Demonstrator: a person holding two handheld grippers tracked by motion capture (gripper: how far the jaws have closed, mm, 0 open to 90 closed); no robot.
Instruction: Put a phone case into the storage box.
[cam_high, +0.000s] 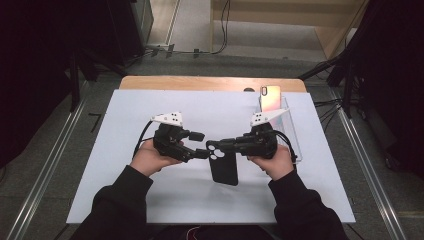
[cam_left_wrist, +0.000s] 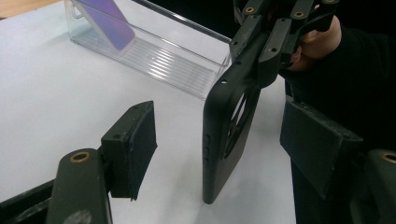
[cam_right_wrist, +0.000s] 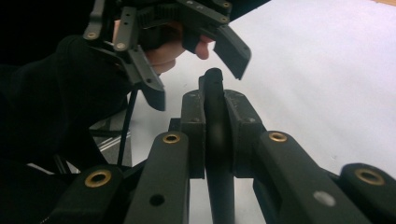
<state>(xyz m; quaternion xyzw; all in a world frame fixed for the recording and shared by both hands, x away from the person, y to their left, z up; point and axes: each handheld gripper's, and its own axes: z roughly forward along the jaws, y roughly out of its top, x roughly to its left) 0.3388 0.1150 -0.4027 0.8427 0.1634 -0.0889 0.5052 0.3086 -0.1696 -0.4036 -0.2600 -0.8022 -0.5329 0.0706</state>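
Two grippers meet over the middle of the table (cam_high: 125, 150), nearer its front edge than its back. The right gripper (cam_high: 220, 146) is pressed together on the top edge of a black phone case (cam_high: 223, 167), which hangs on edge with its lower end close to the table. The left gripper (cam_high: 200, 145) stands spread, one pad on each side of the case, not touching it. The case looks light and a little flexible, so it may bend or swing; a hold on the stiff side rim seems safest. Far at the back right corner stands a clear tray (cam_high: 290, 125) with a phone (cam_high: 270, 98).
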